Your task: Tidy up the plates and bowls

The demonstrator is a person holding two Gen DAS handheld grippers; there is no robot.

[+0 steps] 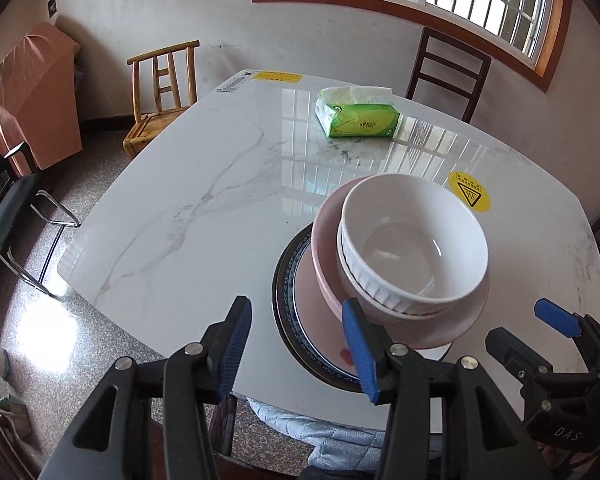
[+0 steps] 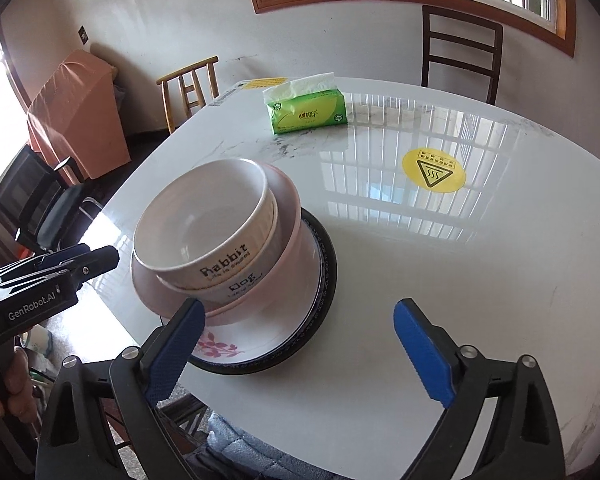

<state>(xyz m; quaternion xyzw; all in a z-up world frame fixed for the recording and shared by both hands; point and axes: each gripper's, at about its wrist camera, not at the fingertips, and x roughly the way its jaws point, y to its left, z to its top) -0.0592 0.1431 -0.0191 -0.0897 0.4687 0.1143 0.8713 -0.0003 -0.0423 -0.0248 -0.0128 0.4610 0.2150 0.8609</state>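
Left gripper (image 1: 300, 346): fingers apart, holding nothing.
Right gripper (image 2: 306, 350): fingers wide, holding nothing.
Bowls (image 2: 204, 226): stacked on plates (image 2: 260, 344), table (image 2: 420, 280).

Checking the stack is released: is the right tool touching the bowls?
Apart. The right wrist view shows the right tool open, nothing between its fingers, bowls beyond.

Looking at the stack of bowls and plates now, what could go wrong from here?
1. The white bowls sit off-centre, toward one side of the pink bowl, and the stack leans, so a nudge might tip it.
2. The stack stands near the table edge, so it may slide off if bumped.
3. Both the left gripper and the right gripper are open and close to the plates; a careless move may knock them.
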